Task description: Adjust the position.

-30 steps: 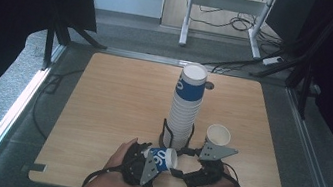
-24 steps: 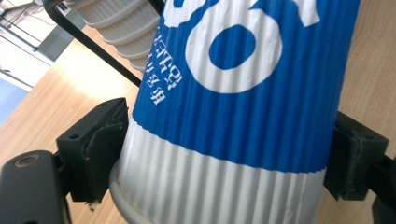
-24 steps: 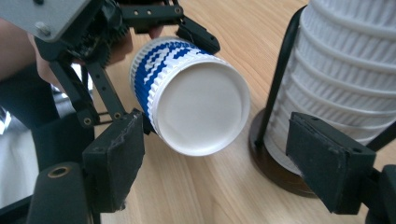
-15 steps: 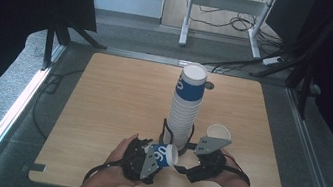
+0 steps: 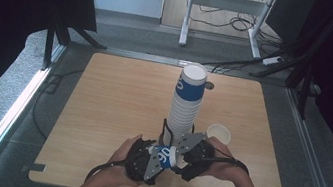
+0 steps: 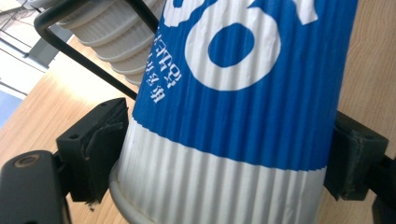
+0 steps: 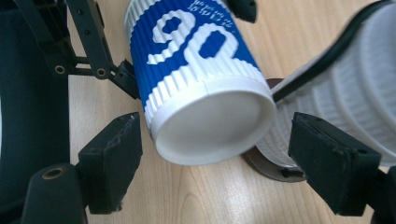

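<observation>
A blue and white ribbed paper cup (image 5: 163, 156) lies level over the table's near edge. My left gripper (image 5: 149, 160) is shut on it, with a pad on each side of its wall (image 6: 233, 116). My right gripper (image 5: 189, 154) faces the cup's round end (image 7: 210, 126). Its jaws have just been opening and stand wide on either side of that end, with neither pad touching. The other pair of jaws on the cup (image 7: 126, 77) shows farther off in the right gripper view. A tall stack of ribbed cups (image 5: 187, 102) rises just behind both grippers.
A single white cup (image 5: 219, 132) stands upright on the wooden table (image 5: 112, 105), right of the stack. A black wire holder (image 5: 165, 128) rings the stack's base (image 7: 345, 93). Cables and a metal frame lie on the floor beyond the far edge.
My right gripper has moved left, away from the single white cup, to the end of the blue cup. The white cup stays on the table. My left gripper has kept still.
</observation>
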